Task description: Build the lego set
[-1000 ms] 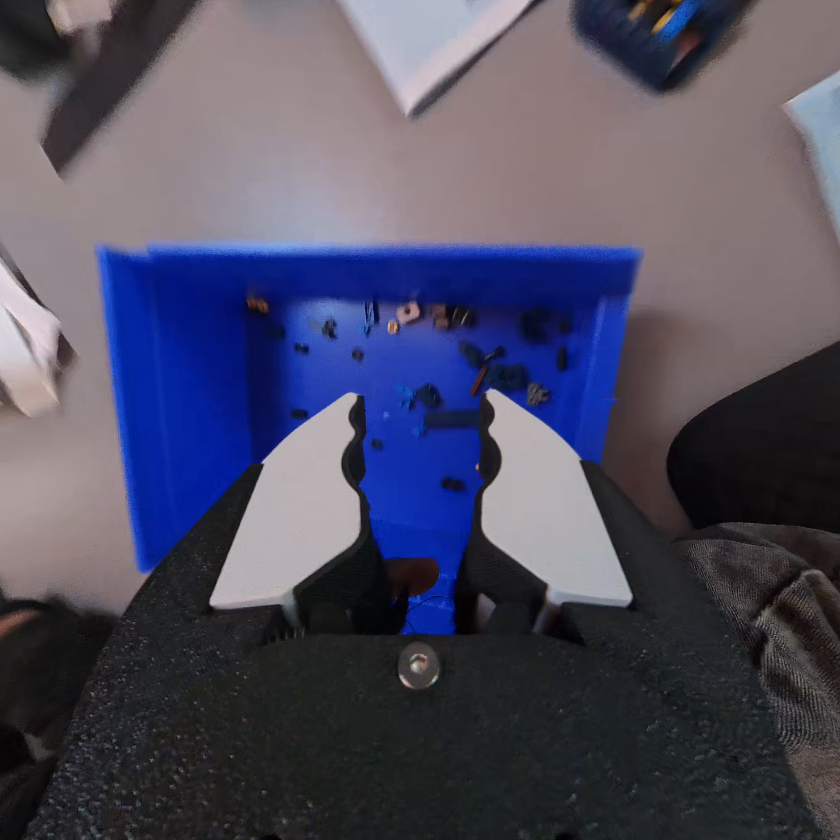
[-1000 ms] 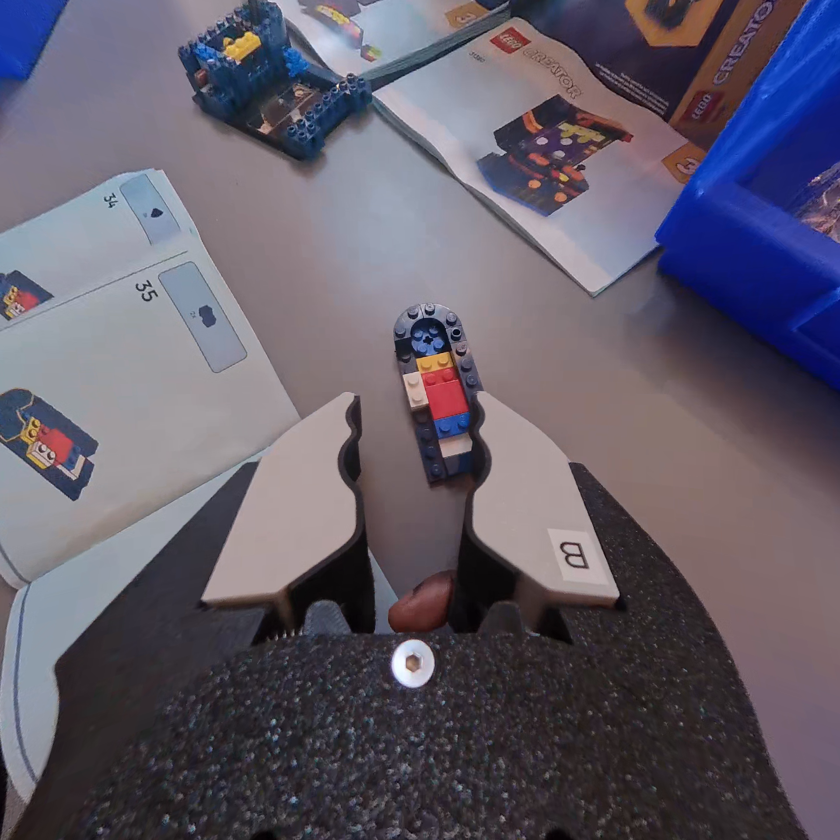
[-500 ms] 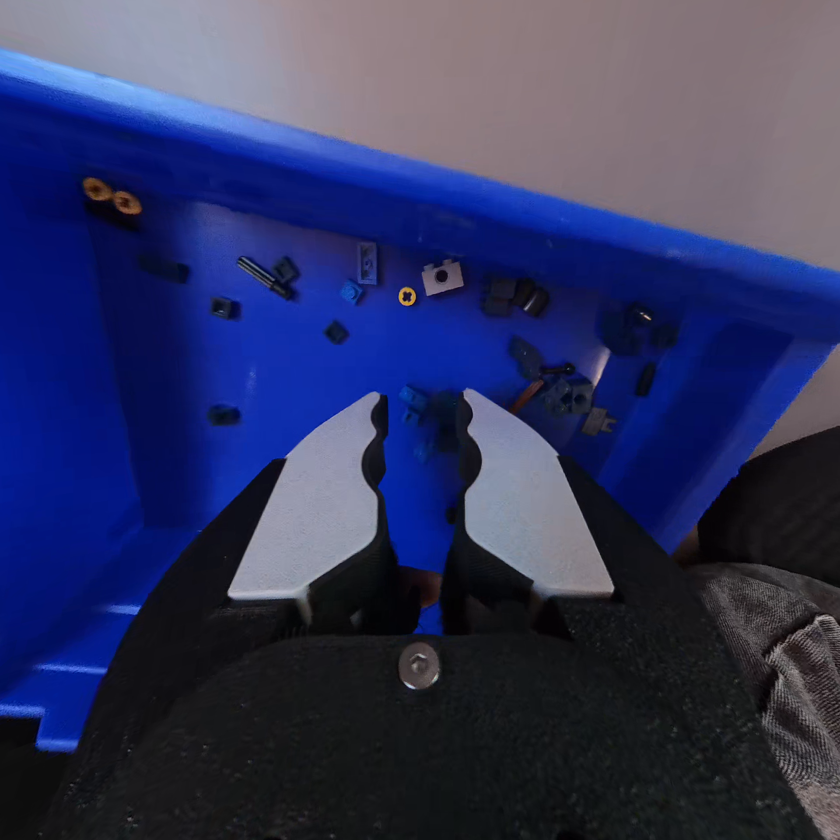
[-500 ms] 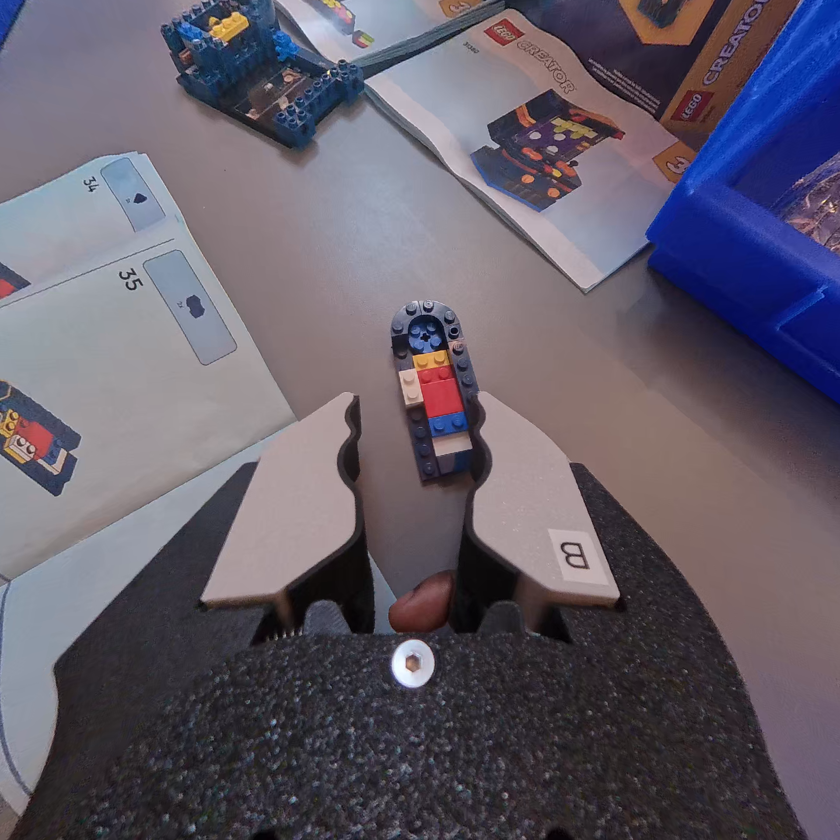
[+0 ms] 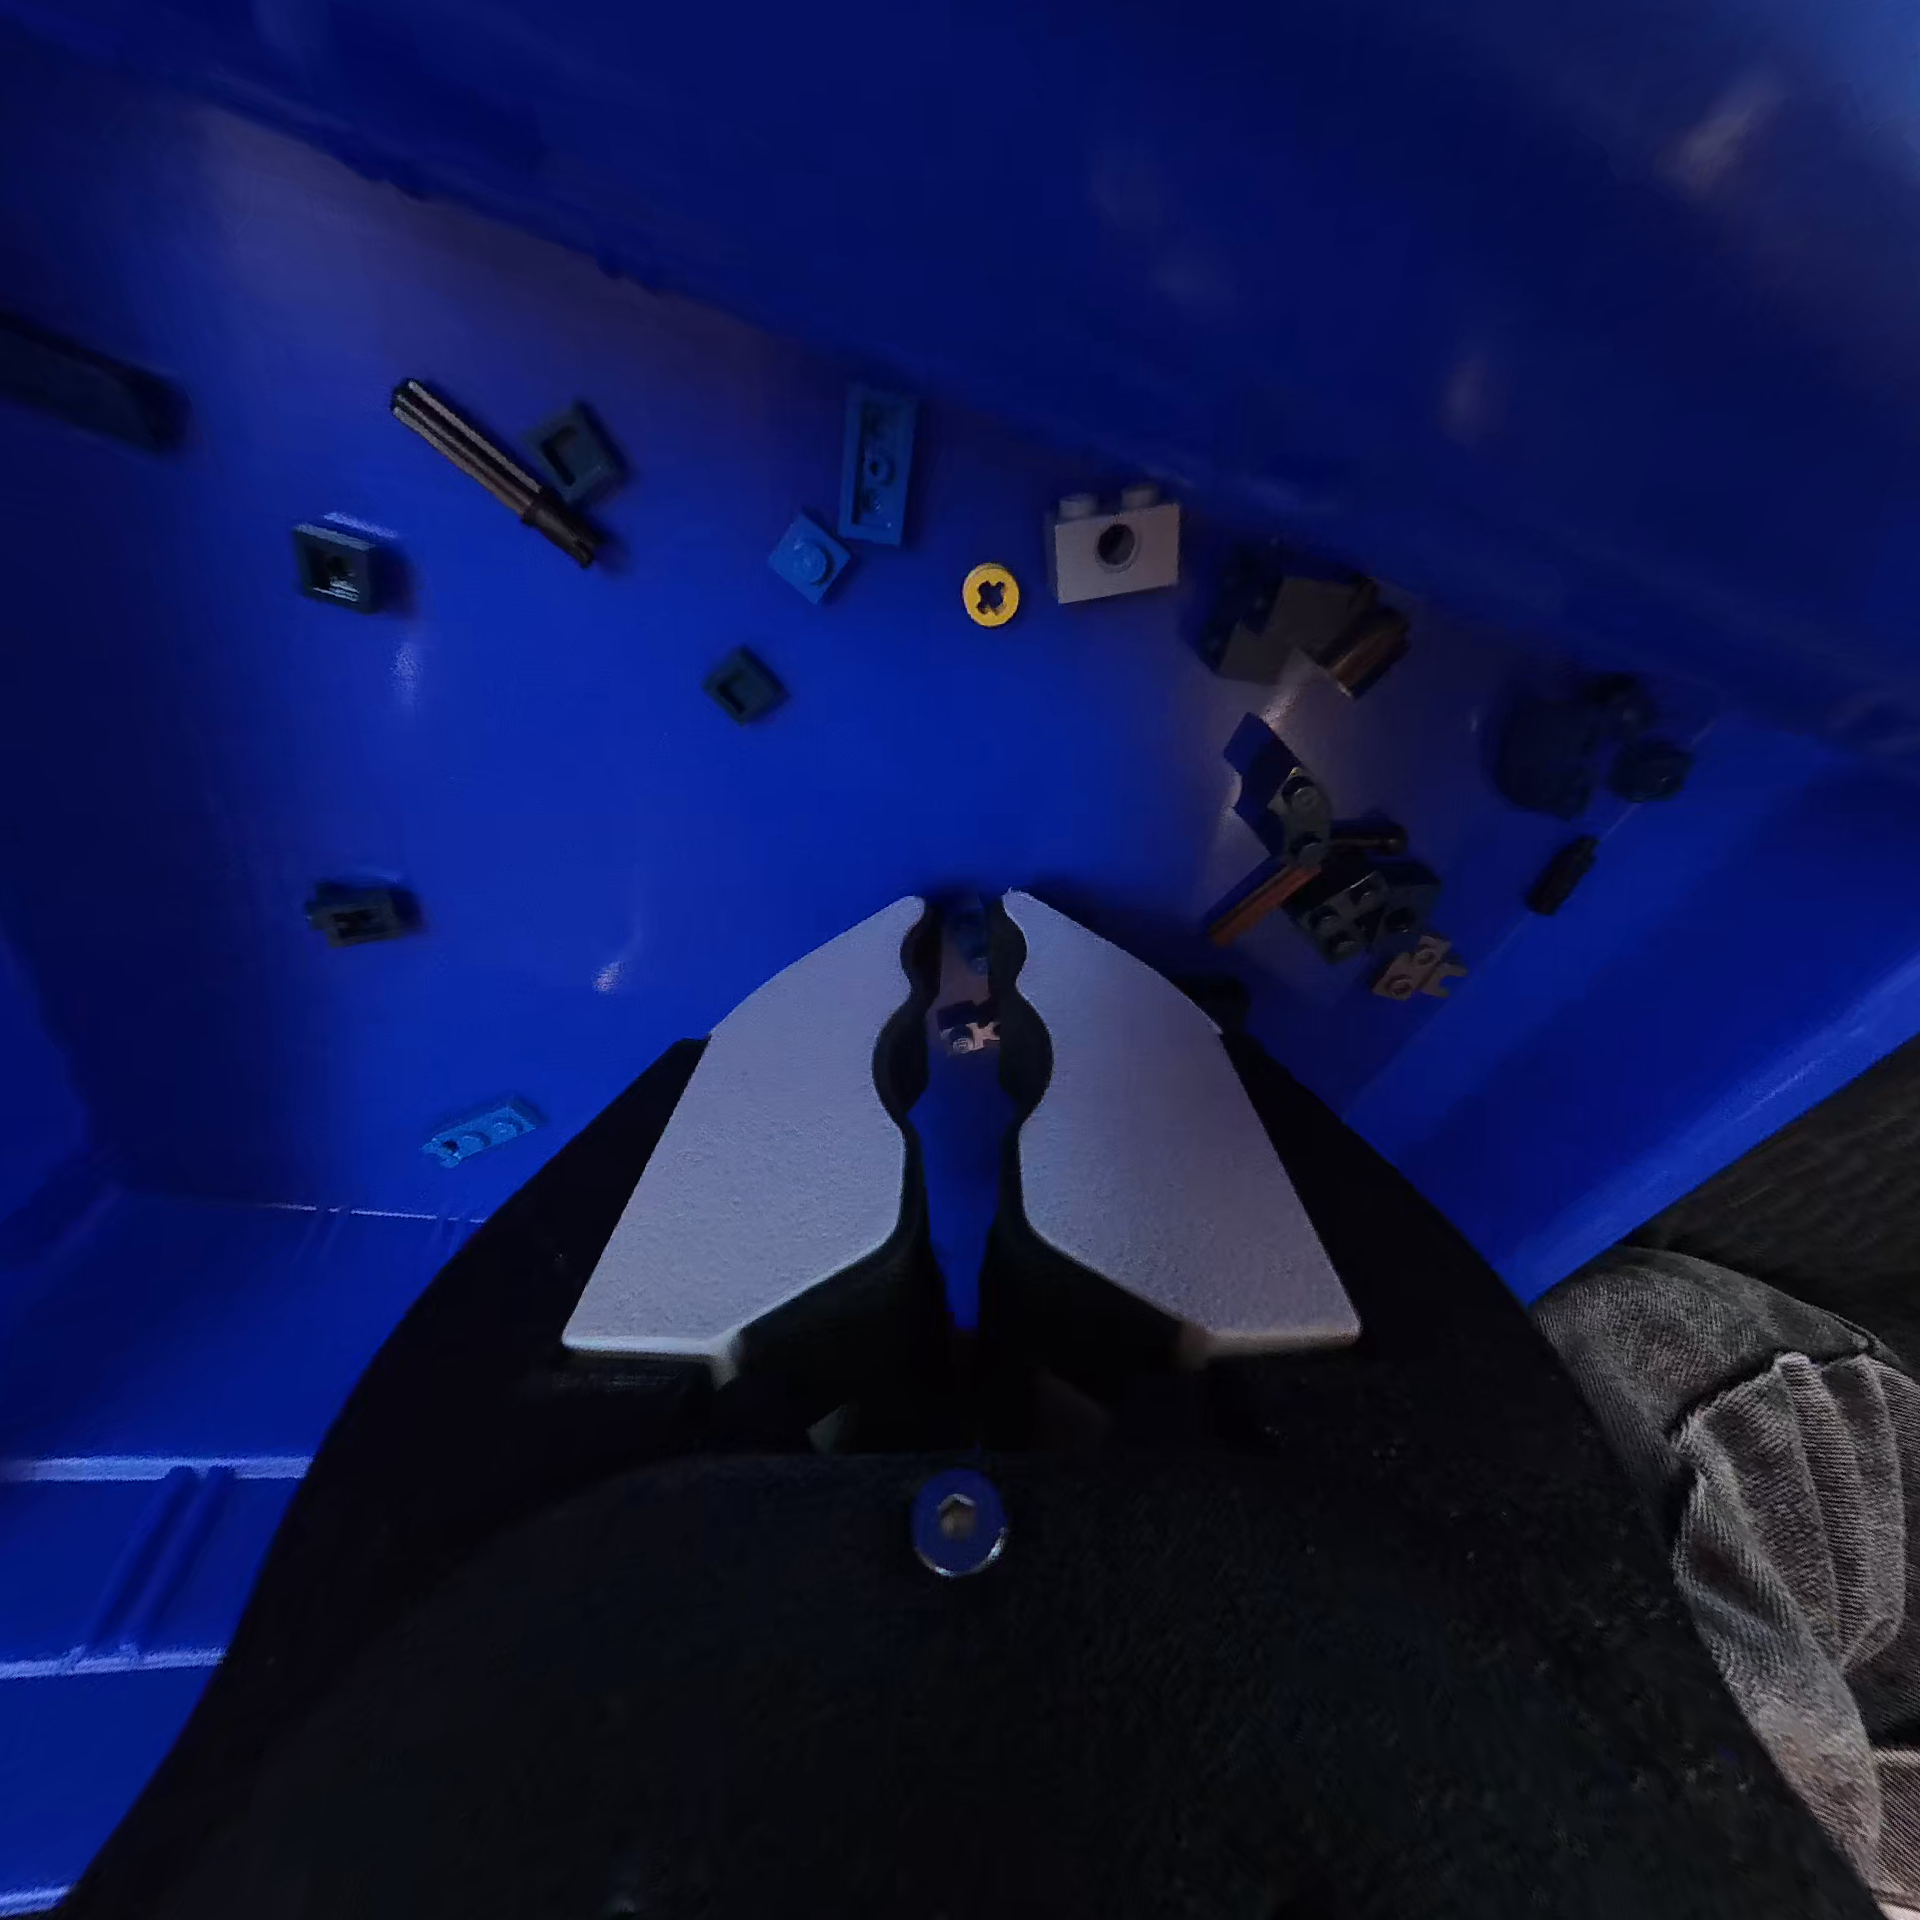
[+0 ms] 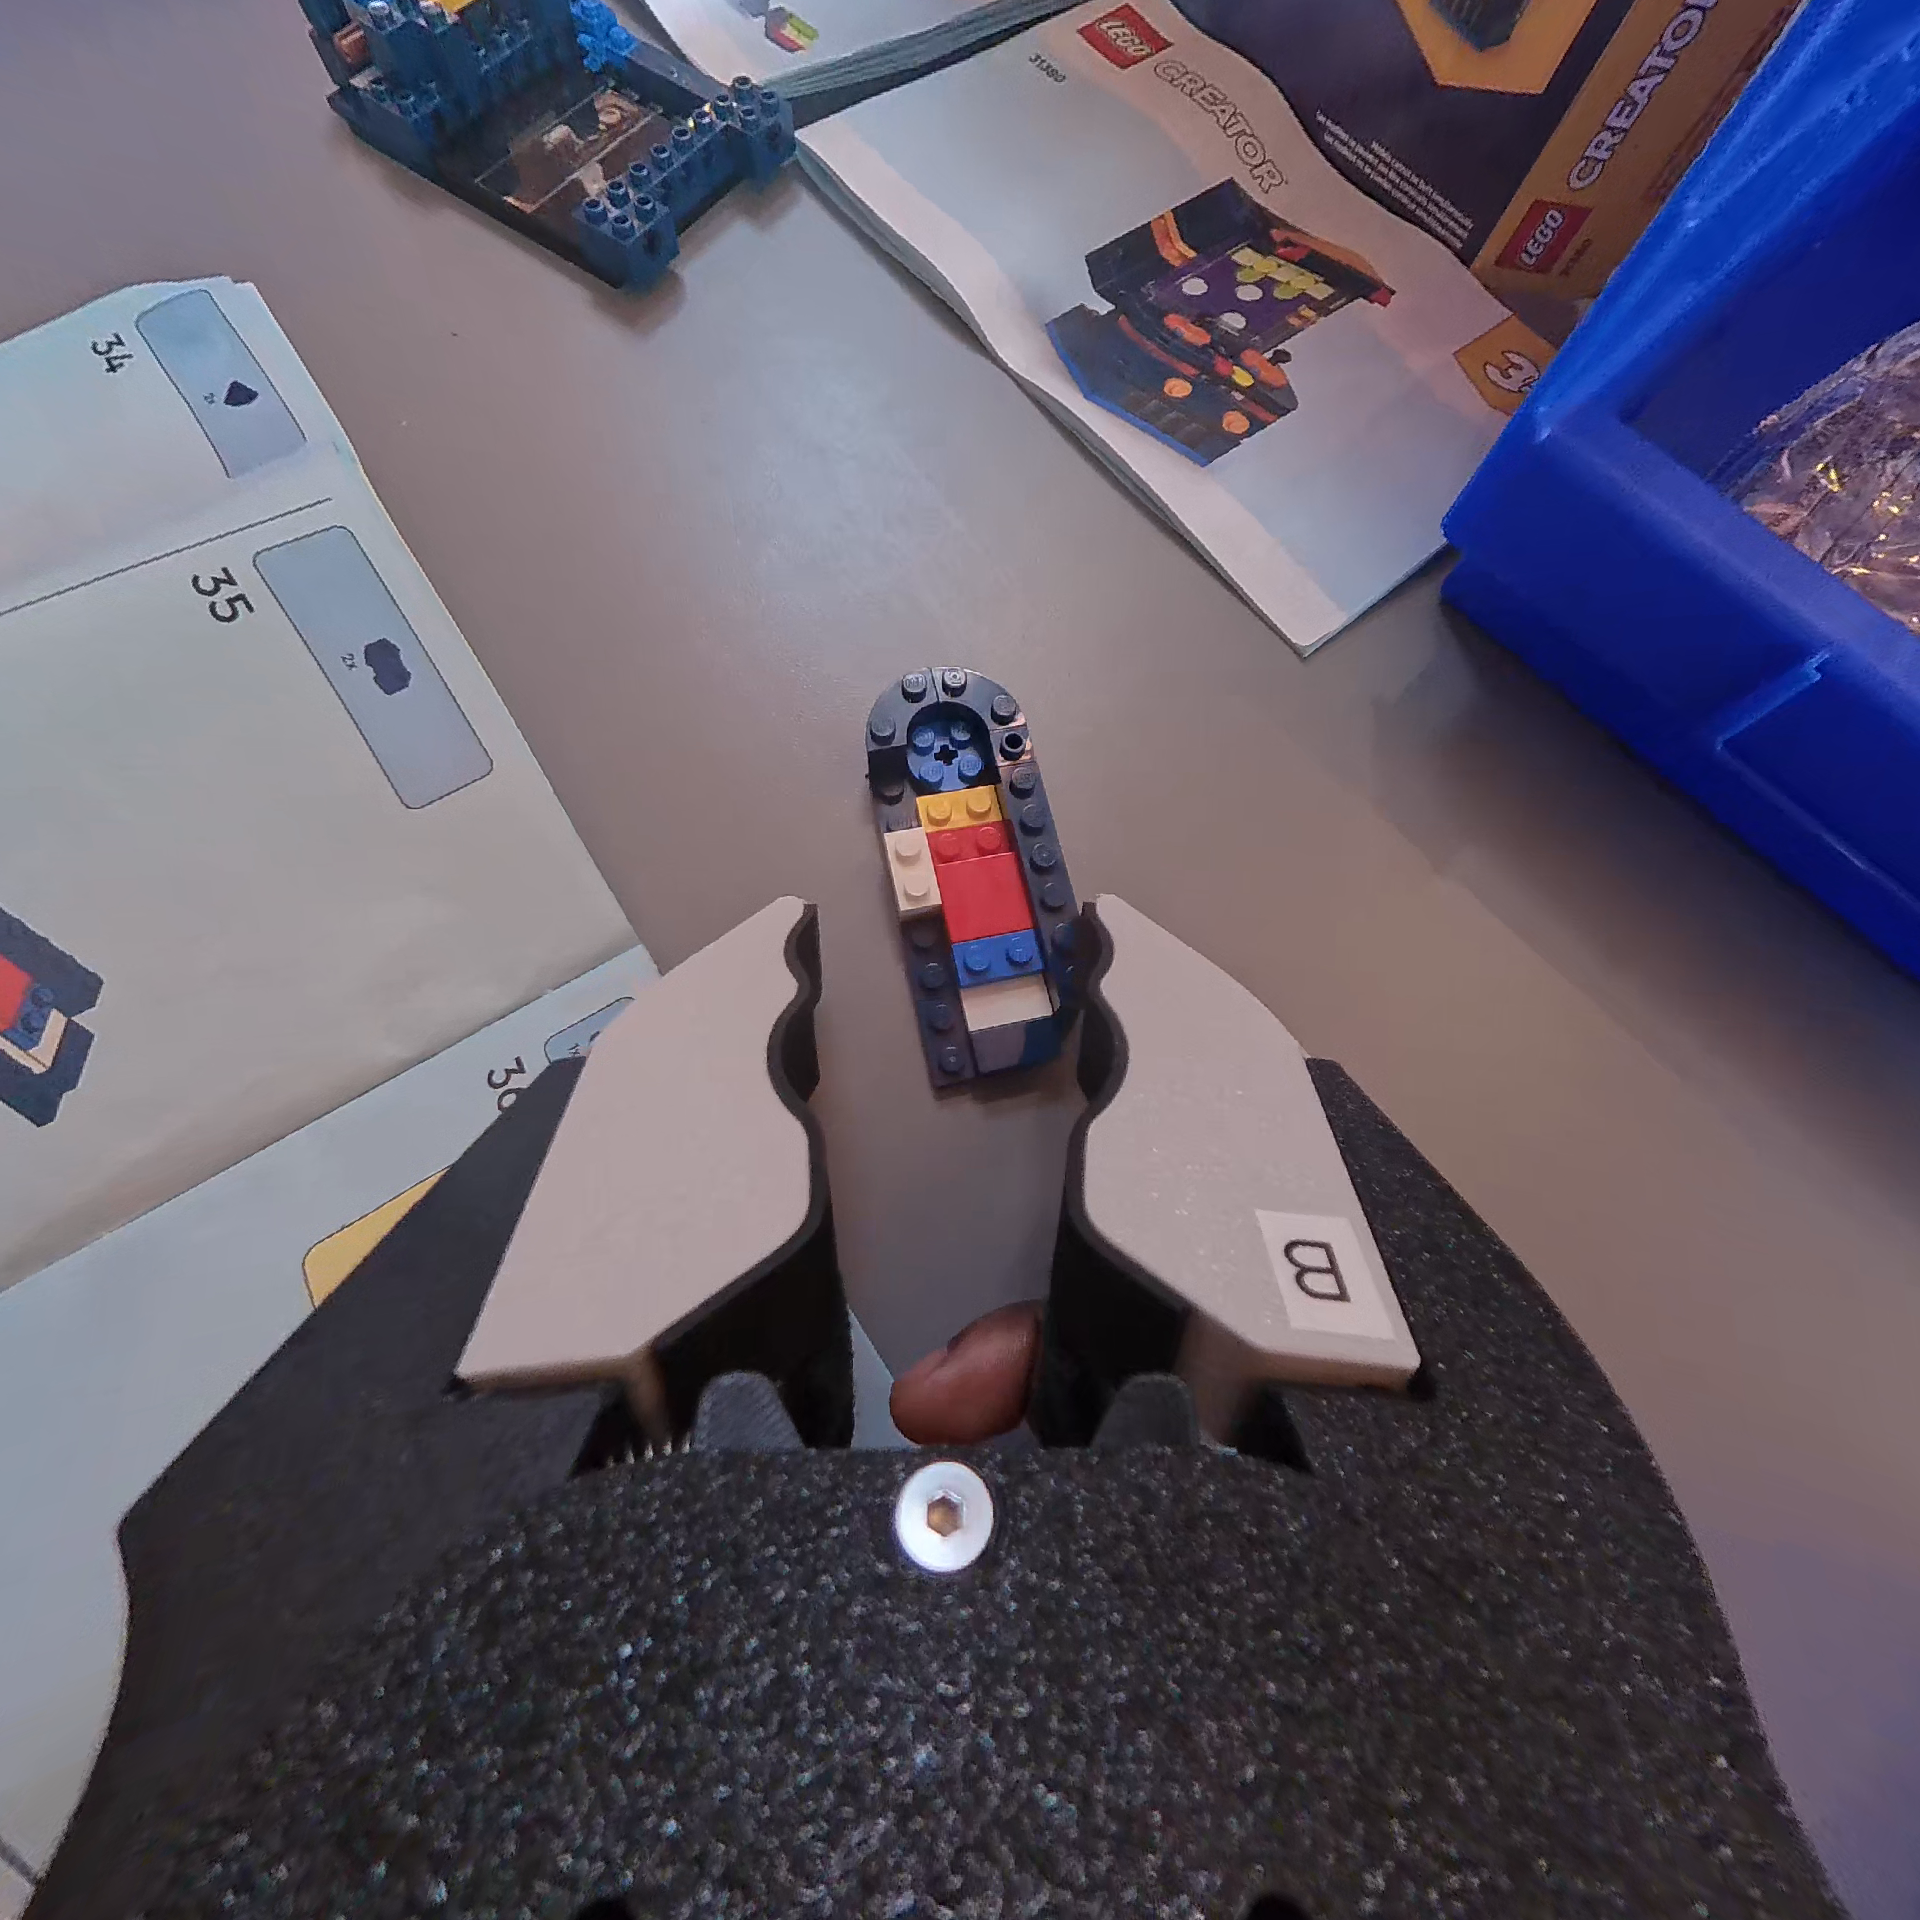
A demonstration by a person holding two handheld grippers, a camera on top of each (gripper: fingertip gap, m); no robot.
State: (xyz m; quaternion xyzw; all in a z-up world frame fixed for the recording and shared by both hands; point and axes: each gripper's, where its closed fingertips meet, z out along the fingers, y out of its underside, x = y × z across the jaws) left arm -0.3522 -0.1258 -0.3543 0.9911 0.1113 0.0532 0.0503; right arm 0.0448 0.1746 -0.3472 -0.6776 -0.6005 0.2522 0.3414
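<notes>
Left jaws: my left gripper (image 5: 964,914) reaches down inside the bin (image 5: 1143,187), jaws nearly together around a small brick (image 5: 966,940) at the tips, close to the bin floor.
Bin floor: loose bricks lie scattered ahead; a rod (image 5: 488,473) far left, a round piece (image 5: 990,595) ahead, a holed brick (image 5: 1117,543) just right of it, a cluster of pieces (image 5: 1340,894) to the right.
Right jaws: my right gripper (image 6: 945,935) is low over the surface (image 6: 727,499), jaws apart; a flat brick assembly (image 6: 971,873) lies between them, nearer the right jaw.
Left of assembly: an open booklet (image 6: 260,779).
Behind: a larger brick build (image 6: 582,135) far left, a second booklet (image 6: 1174,332) far right.
Right edge: another bin (image 6: 1662,582).
</notes>
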